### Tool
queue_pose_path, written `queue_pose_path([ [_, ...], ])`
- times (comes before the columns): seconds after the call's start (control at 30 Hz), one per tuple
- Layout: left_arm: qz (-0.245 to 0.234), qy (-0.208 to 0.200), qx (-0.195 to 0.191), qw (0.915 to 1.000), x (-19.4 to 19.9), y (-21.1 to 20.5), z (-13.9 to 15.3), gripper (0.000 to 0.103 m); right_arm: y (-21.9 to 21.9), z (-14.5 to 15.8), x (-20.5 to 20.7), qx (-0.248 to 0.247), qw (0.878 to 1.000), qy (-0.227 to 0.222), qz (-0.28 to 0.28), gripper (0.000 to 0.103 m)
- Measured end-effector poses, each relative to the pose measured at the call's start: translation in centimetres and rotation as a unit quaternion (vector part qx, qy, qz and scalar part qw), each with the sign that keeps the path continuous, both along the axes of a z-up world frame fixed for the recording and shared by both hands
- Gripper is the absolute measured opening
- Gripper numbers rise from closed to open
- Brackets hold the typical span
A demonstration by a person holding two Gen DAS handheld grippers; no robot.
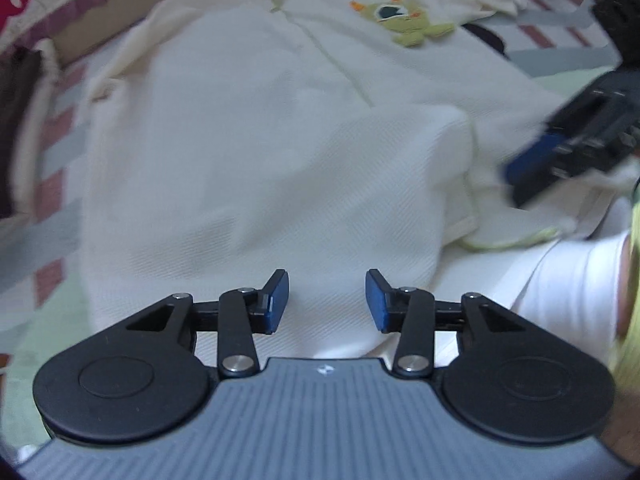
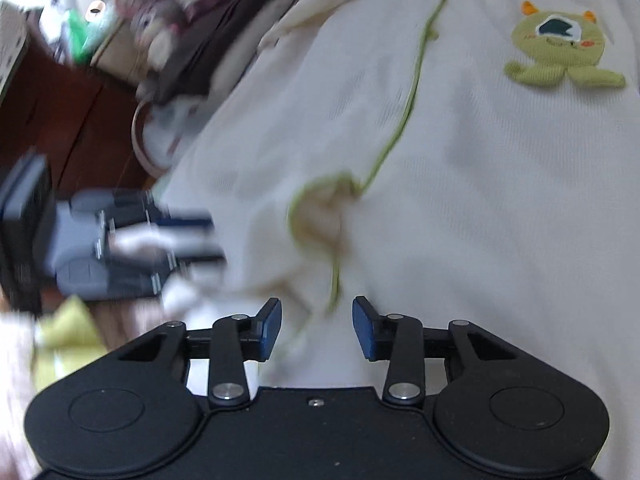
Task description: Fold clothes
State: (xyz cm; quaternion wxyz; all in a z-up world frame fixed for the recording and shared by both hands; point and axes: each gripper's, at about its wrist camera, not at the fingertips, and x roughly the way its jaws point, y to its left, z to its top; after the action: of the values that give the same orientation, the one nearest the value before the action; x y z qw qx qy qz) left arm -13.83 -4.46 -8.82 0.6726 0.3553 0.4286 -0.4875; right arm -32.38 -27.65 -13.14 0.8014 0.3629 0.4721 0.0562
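Cream garment [image 1: 248,152] flat on checked bedcover [image 1: 60,136], lower part folded up. Left gripper [image 1: 327,302] half open above fold, nothing held; right gripper [image 2: 317,330] likewise, empty. Risk — loose fold springs back unpressed. Green-trimmed edge [image 2: 320,216] seems bunched — blur, unsure; could crease crooked.

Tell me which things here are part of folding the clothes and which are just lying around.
Part of the job:
- cream garment with the green monster patch
- left tongs, open, nothing between them
- right tongs, open, nothing between them

Lying about:
- checked bedcover underneath
- dark cloth at the left edge
- clutter of small items beyond the garment
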Motion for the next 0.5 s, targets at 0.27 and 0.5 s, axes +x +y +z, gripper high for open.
queue_pose_path([
  [0.27, 0.098, -0.13, 0.022, 0.9864, 1.7, 4.9, 3.3, 0.051, -2.0, -2.8, -0.1, 0.129, 0.986, -0.002, -0.109, 0.055],
  [0.5, 0.18, -0.051, -0.037, 0.9816, 4.7, 7.5, 2.4, 0.021, -0.9, -5.0, 3.2, 0.119, 0.991, 0.04, -0.038, 0.006],
])
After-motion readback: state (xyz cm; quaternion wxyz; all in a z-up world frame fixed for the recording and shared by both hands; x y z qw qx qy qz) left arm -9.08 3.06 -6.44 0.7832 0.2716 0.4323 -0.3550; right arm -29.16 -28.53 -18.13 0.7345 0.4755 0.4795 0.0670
